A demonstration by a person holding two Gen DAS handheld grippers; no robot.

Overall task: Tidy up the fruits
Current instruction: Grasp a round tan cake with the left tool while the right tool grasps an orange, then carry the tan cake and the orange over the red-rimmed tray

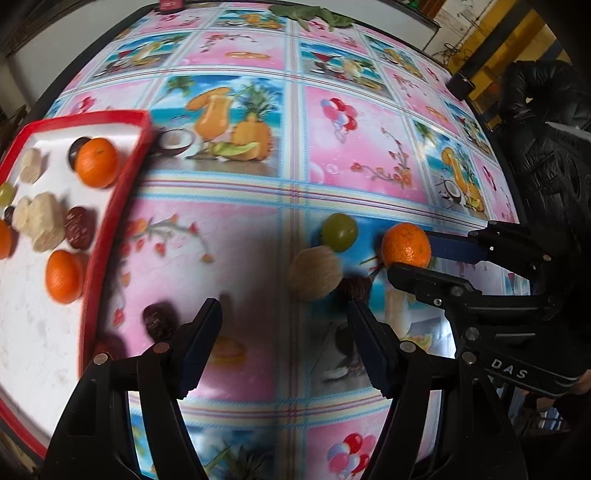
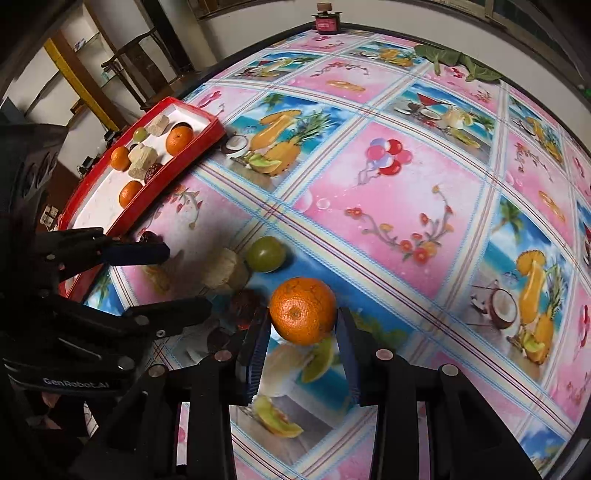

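Note:
My right gripper [image 2: 302, 323] is shut on an orange [image 2: 302, 311], held just above the table; it also shows in the left wrist view [image 1: 406, 245]. My left gripper [image 1: 286, 314] is open and empty, above the cloth near a beige walnut-like piece [image 1: 314, 272] and a green grape [image 1: 338, 232]. A dark red date [image 1: 159, 320] lies by the left finger. The red tray [image 1: 122, 192] at the left holds three oranges [image 1: 96, 161], pale biscuits [image 1: 42, 221], dark dates and a grape. In the right wrist view the tray [image 2: 184, 162] is far left.
The table wears a pink and blue fruit-print cloth [image 1: 332, 147]. A green leaf [image 2: 458, 59] and a small red jar [image 2: 325, 20] sit at the far edge. A dark chair [image 1: 546, 155] stands at the right. More dark dates [image 2: 245, 299] lie by the right gripper.

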